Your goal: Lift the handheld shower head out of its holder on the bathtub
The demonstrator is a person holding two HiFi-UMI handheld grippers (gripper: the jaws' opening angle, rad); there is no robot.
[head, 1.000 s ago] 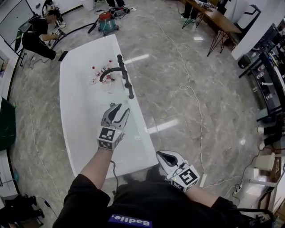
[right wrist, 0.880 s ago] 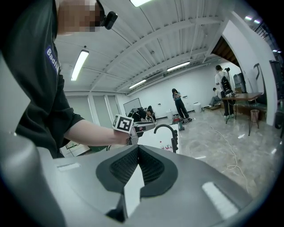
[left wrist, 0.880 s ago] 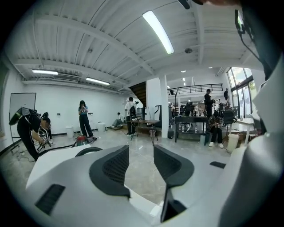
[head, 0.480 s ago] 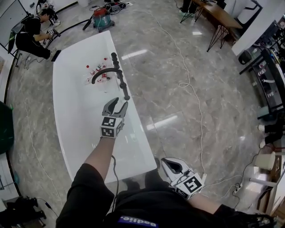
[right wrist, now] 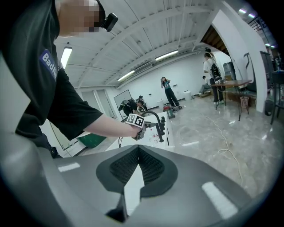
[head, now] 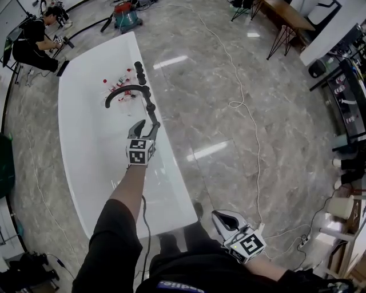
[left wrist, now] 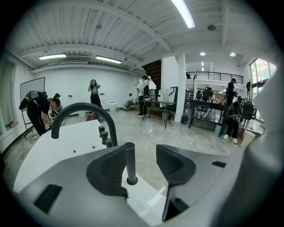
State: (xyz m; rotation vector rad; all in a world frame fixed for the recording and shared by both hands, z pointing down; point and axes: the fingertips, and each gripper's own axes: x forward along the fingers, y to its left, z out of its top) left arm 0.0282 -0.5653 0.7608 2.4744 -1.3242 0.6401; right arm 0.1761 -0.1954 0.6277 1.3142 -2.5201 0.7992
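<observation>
The black handheld shower head [head: 153, 113] stands upright in its holder on the rim of the white bathtub [head: 86, 131], just in front of the arched black faucet [head: 123, 88]. My left gripper [head: 144, 127] reaches up to it. In the left gripper view the shower head [left wrist: 129, 162] rises between the jaws of the left gripper [left wrist: 142, 153], close to the left pad. The jaws are opening and neither pad presses on it. My right gripper [head: 220, 214] hangs low by my body with its jaws together and nothing in them; the right gripper [right wrist: 138, 150] looks toward the tub [right wrist: 168, 133].
Three black knobs [head: 140, 73] line the rim beyond the faucet. Small bottles [head: 117, 83] lie in the tub. A white cable [head: 246, 109] snakes over the marble floor. A red vacuum [head: 123, 12] and a crouching person [head: 31, 40] are past the tub's far end.
My left gripper has moved forward and down to the shower head, and its jaws have spread wider. The right gripper has sunk lower toward my body.
</observation>
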